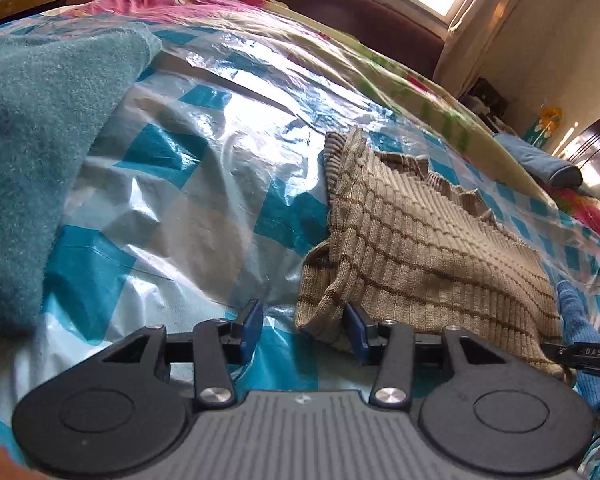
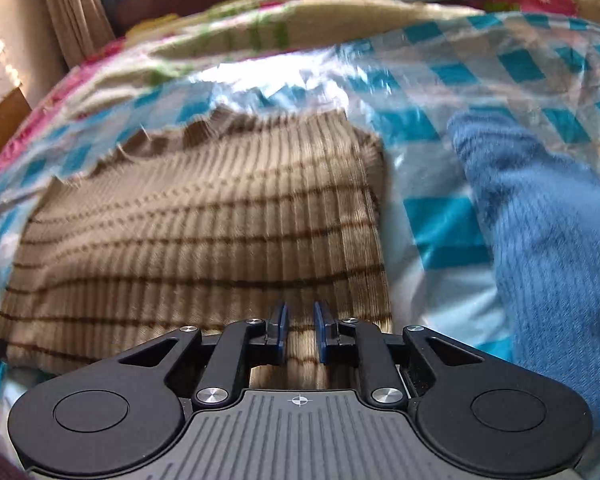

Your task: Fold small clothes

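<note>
**Left wrist view: striped knit lies folded on the checked sheet, both grippers parted**

Left wrist view shows the left gripper (image 1: 303, 330) with its blue pads standing apart, nothing pinched between them. The right-hand pad touches or just overlaps the near corner of the beige striped knit garment (image 1: 428, 240), which lies folded at about 2 o'clock from the gripper on the shiny blue-and-white checked plastic sheet (image 1: 188, 184). A teal towel (image 1: 32, 152) is heaped at 10 o'clock, well apart from the knit. At 3 o'clock a strip of blue knitted cloth (image 1: 576, 316) shows just beside the garment's right edge, with the dark tip of the other tool below it.

In the right wrist view, which is motion-blurred, the right gripper (image 2: 300, 332) hovers over the near edge of the same beige garment (image 2: 204, 216). Its pads sit a narrow gap apart, with only the ribbed fabric seen beneath; whether they touch it I cannot tell. The blue knitted cloth (image 2: 548, 240) lies at 2 o'clock. A floral bedspread (image 2: 236, 24) runs across 12 o'clock.
</note>
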Action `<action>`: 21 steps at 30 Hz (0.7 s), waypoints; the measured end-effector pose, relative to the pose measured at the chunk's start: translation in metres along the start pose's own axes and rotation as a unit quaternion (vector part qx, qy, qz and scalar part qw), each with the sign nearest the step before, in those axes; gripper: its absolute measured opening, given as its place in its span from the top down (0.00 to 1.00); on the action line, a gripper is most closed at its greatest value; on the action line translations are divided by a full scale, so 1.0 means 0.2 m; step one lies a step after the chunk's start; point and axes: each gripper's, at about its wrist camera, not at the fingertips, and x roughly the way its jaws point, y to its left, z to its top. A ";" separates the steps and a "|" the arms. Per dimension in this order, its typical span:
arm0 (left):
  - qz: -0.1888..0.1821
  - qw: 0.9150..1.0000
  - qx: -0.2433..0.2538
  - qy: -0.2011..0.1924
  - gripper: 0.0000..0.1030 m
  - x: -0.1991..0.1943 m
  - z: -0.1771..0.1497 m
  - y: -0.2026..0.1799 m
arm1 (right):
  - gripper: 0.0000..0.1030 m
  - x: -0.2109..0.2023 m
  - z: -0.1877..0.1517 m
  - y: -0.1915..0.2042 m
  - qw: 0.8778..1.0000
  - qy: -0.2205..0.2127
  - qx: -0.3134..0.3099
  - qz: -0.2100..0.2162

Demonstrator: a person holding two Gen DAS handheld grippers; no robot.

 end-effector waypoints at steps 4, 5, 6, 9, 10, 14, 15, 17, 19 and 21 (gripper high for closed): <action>-0.010 1.000 -0.002 -0.013 0.52 -0.03 0.00 0.00 | 0.82 -0.09 0.04 0.10 1.000 -0.018 -0.006 0.022; -0.013 1.000 -0.002 -0.011 0.52 -0.03 0.00 -0.01 | 0.82 -0.10 0.05 0.14 0.999 -0.021 -0.016 0.029; -0.016 1.000 -0.002 -0.009 0.52 -0.03 0.00 -0.01 | 0.81 -0.12 0.07 0.20 0.999 -0.024 -0.030 0.037; -0.026 1.000 -0.006 -0.002 0.52 -0.02 -0.01 -0.01 | 0.78 -0.11 0.13 0.41 0.995 -0.019 -0.061 0.077; -0.030 1.000 -0.009 0.002 0.52 -0.01 -0.01 -0.01 | 0.76 -0.10 0.16 0.49 0.993 -0.011 -0.069 0.096; -0.049 0.998 -0.021 0.014 0.52 0.01 -0.02 0.00 | 0.70 0.01 0.26 0.83 0.984 0.016 -0.115 0.133; -0.053 0.998 -0.024 0.017 0.52 0.02 -0.02 0.00 | 0.65 0.04 0.28 0.92 0.982 0.020 -0.127 0.136; -0.064 0.997 -0.030 0.021 0.52 0.03 -0.01 0.01 | 0.61 0.12 0.32 1.07 0.980 0.032 -0.143 0.137; -0.072 0.997 -0.035 0.023 0.51 0.05 -0.01 0.02 | 0.60 0.20 0.35 1.20 0.979 0.047 -0.149 0.134; -0.077 0.996 -0.043 0.026 0.51 0.06 -0.01 0.03 | 0.56 0.29 0.37 1.31 0.978 0.061 -0.154 0.127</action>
